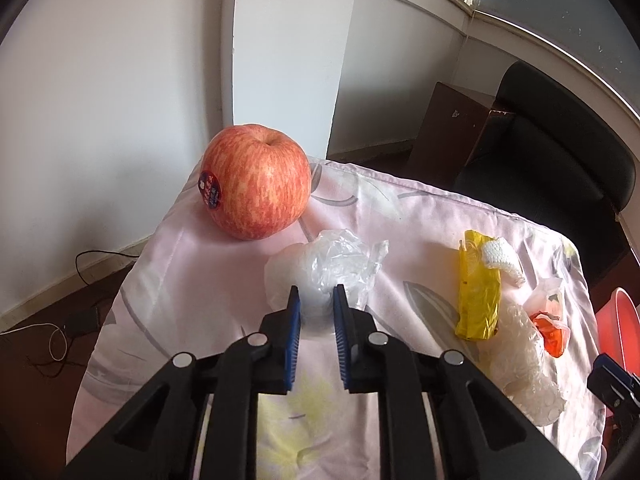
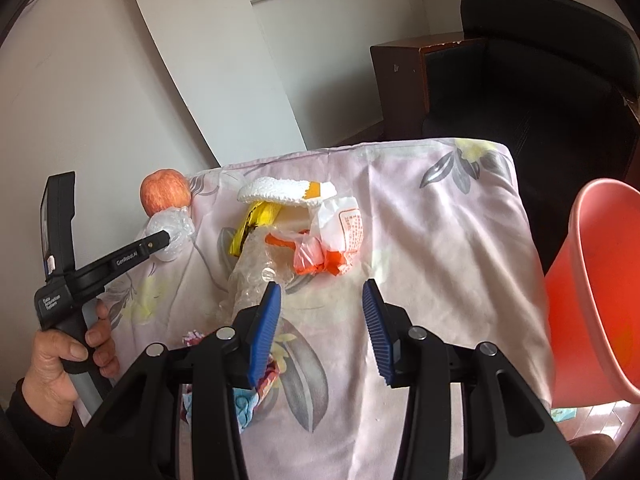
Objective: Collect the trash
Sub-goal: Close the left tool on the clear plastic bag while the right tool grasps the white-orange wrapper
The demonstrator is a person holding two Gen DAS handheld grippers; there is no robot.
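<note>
So the left hand-held gripper (image 1: 316, 300) has its blue pads squeezed onto a crumpled clear plastic bag (image 1: 326, 266), clamped right at the tips. A red apple (image 1: 256, 180) sits just past the bag, off to that gripper's left. The right hand-held gripper (image 2: 322, 296) is spread wide with nothing in it, hovering over the pink floral cloth (image 2: 440, 240) on the table. Ahead of it, slightly left, there's a trash pile: bubble wrap (image 2: 256, 276), yellow wrapper (image 2: 256, 220), orange-white packet (image 2: 332, 240), white foam netting (image 2: 280, 190). A red bin (image 2: 600, 280) stands off to its right.
</note>
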